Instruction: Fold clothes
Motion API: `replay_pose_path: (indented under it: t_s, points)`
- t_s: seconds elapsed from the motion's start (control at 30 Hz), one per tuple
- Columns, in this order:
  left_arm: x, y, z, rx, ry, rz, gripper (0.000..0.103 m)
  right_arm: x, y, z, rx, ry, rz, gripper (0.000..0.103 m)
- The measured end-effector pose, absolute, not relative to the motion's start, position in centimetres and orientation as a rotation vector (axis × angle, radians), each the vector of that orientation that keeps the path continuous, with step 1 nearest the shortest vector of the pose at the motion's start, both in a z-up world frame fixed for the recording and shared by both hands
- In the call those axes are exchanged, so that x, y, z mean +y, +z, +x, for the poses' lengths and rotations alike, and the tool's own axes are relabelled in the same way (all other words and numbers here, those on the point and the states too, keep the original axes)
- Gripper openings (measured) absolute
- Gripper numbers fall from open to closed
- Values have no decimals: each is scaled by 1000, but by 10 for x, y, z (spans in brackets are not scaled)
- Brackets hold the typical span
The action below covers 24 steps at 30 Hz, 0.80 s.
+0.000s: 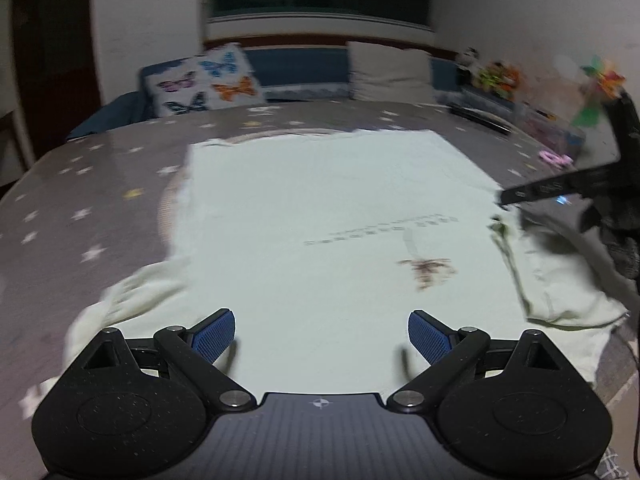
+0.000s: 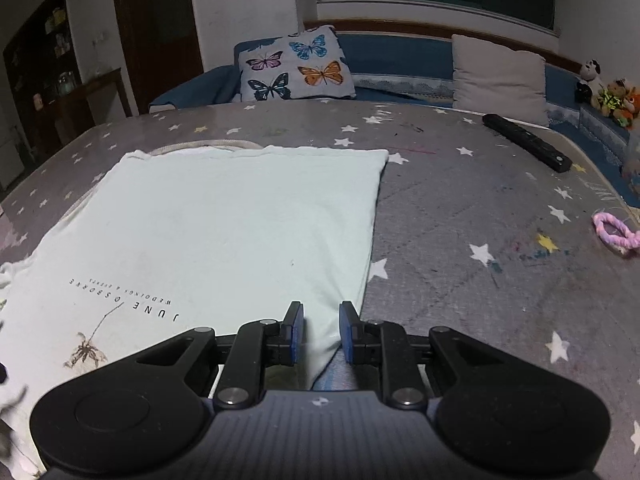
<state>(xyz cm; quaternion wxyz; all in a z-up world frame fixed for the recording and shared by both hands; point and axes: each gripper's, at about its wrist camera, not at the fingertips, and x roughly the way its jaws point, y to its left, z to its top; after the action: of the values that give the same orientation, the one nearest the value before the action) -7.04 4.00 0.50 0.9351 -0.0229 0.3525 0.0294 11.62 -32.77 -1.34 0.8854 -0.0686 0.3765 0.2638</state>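
Note:
A pale mint T-shirt (image 1: 320, 208) with small dark lettering and a brown flower print lies flat on the grey star-patterned bed cover (image 1: 100, 200). My left gripper (image 1: 322, 336) is open and empty just above the shirt's near part. The shirt also shows in the right wrist view (image 2: 224, 220). My right gripper (image 2: 321, 330) stands with its jaws partly closed around the shirt's right side edge, a narrow gap left between the pads; the cloth runs between them. In the left wrist view the right gripper (image 1: 560, 190) appears at the shirt's right sleeve.
A black remote (image 2: 526, 142) lies at the far right of the bed cover (image 2: 480, 240). A pink knitted loop (image 2: 614, 234) lies at the right edge. A butterfly pillow (image 2: 294, 66), a beige pillow (image 2: 500, 76) and soft toys (image 2: 608, 94) sit at the back.

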Motion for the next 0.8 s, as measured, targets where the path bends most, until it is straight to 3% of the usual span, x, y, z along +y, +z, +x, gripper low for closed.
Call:
replay_pose_path:
  t_s: [0.07,0.13,0.47,0.5,0.7,0.8]
  points:
    - [57,7,-84,713,134,-74,95,-329,-9,112,776,560,-142,21]
    - [73,10,-97,705,207,-100,95,-326,-5,104,769,589,-149,36]
    - [141,9,-152,696,460,-260,94,-286,9,57,752,795,-245,44]
    - [143,7,-155,697,463,-275,94,-279,11,52,751,823,-258,49]
    - [155,0,-162,694,431,-365,79,-223,17,18,724,1006,-358,53]
    - [161,-2,-159,689,422,-389,66,-194,17,-1,713,1093,-401,54]
